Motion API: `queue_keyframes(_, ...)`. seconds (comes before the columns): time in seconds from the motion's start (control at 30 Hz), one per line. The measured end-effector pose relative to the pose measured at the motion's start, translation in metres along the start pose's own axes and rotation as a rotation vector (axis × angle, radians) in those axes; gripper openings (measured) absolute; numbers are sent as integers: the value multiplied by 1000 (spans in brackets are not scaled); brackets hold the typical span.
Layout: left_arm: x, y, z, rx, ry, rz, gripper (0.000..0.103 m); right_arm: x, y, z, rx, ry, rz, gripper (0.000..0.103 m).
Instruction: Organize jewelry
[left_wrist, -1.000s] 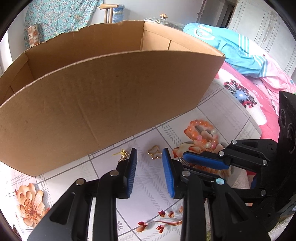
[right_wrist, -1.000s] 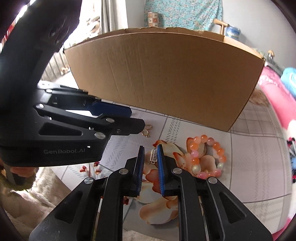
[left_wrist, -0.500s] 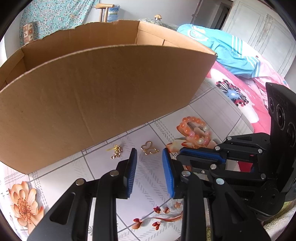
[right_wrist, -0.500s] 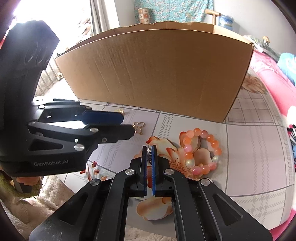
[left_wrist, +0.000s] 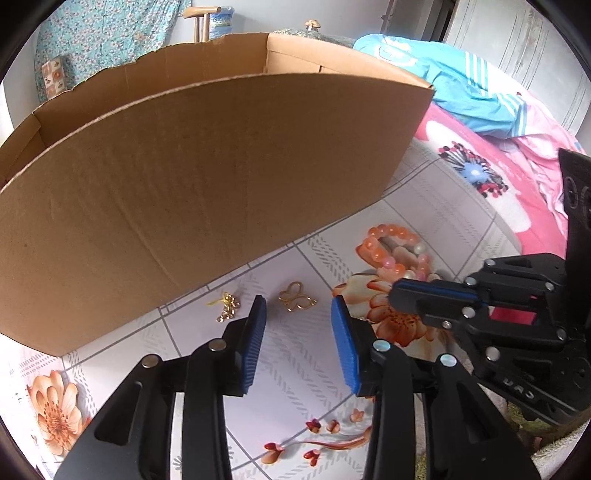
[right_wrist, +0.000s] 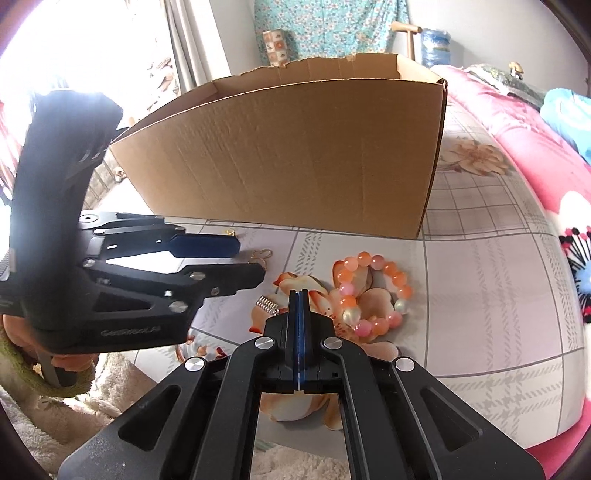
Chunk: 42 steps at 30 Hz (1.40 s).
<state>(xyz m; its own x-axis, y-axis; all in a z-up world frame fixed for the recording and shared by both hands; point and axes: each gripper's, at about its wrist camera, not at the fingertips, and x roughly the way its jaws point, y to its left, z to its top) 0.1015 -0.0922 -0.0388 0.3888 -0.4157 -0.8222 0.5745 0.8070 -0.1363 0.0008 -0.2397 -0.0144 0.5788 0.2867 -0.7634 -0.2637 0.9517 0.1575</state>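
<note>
**Jewelry lined up in front of the box, nothing lifted yet**

Grippers are seen low over the flowered tablecloth (right_wrist: 480, 280), both in front of the cardboard box (left_wrist: 207, 177). The left gripper (left_wrist: 297, 314) is held wide open and empty, its blue pads aimed at the gold butterfly piece (left_wrist: 295, 297), which lies flat just in front of the box wall. A small gold chain piece (left_wrist: 227, 306) is seen a little to the left of it, nearer the box. The right gripper (right_wrist: 298, 295) is closed pad to pad; whether anything thin is pinched there cannot be told. A small silver clasp (right_wrist: 266, 304) lies just left of its tip, and the orange and pink bead bracelet (right_wrist: 373, 291) rests in front of the box's right corner, untouched.

For a clean pick, the open pads should be lowered to straddle the butterfly, kept close to the cloth, and closed slowly so the flat piece is not skated away. The cloth is glossy and printed, which may hide gold detail. A pink bedspread (left_wrist: 517, 155) and a blue garment (left_wrist: 458, 85) are seen beyond the box.
</note>
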Motion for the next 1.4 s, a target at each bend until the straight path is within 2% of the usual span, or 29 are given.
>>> queue_keyframes(0.37,10,-13,9,60,11,68,35,-9,0,-6,12,-17,33,0)
queue_keyframes(0.5,12,-17,7,110,11,97,30,-8,7,-7,13,-18,35,0)
queue_keyframes(0.7,13,-18,9,137,14,89,20,-7,10,-6,11,-20,38,0)
queue_keyframes(1.1,12,-18,9,131,10,80,19,-15,15,-7,5,-31,32,1)
queue_keyframes(1.13,12,-18,9,129,9,77,17,-15,14,-6,5,-31,31,0)
queue_keyframes(1.17,10,-15,8,126,10,71,9,-15,14,-6,5,-32,30,1)
queue_keyframes(1.4,4,-7,7,100,5,43,8,-20,16,-4,0,-32,22,2)
